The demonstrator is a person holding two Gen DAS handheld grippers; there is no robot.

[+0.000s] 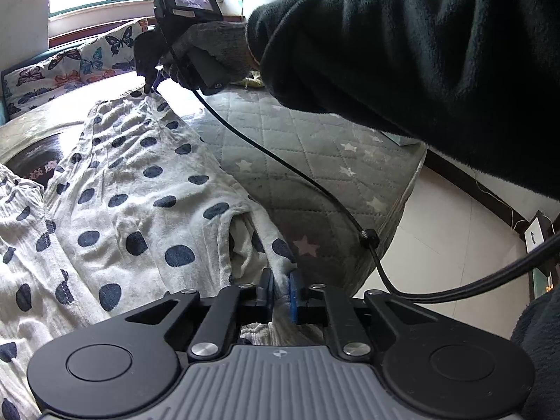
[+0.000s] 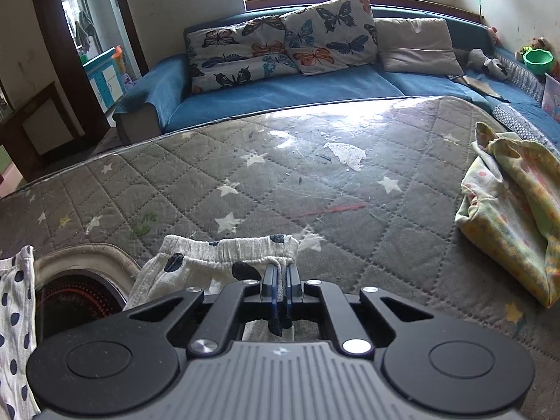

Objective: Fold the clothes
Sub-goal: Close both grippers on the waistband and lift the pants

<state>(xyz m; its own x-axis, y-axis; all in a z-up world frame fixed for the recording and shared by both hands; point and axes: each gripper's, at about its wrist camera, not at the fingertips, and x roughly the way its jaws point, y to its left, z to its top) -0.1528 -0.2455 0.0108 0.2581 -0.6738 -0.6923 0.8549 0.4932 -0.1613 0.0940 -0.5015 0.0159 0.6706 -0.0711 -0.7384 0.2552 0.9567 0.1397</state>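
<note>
White trousers with dark blue dots (image 1: 140, 182) lie stretched along a grey quilted table cover (image 1: 315, 161). My left gripper (image 1: 281, 290) is shut on the hem of one trouser leg at the near end. My right gripper (image 2: 281, 280) is shut on the elastic waistband of the trousers (image 2: 227, 252); in the left wrist view it shows at the far end (image 1: 150, 85), held by a gloved hand in a black sleeve. A second dotted garment (image 2: 14, 315) lies at the left edge.
A folded yellow-green floral cloth (image 2: 511, 217) lies on the right of the cover. A dark round inset (image 2: 77, 301) sits in the table beside the trousers. A blue sofa (image 2: 280, 87) with butterfly cushions stands behind. My right gripper's cable (image 1: 297, 175) crosses the cover.
</note>
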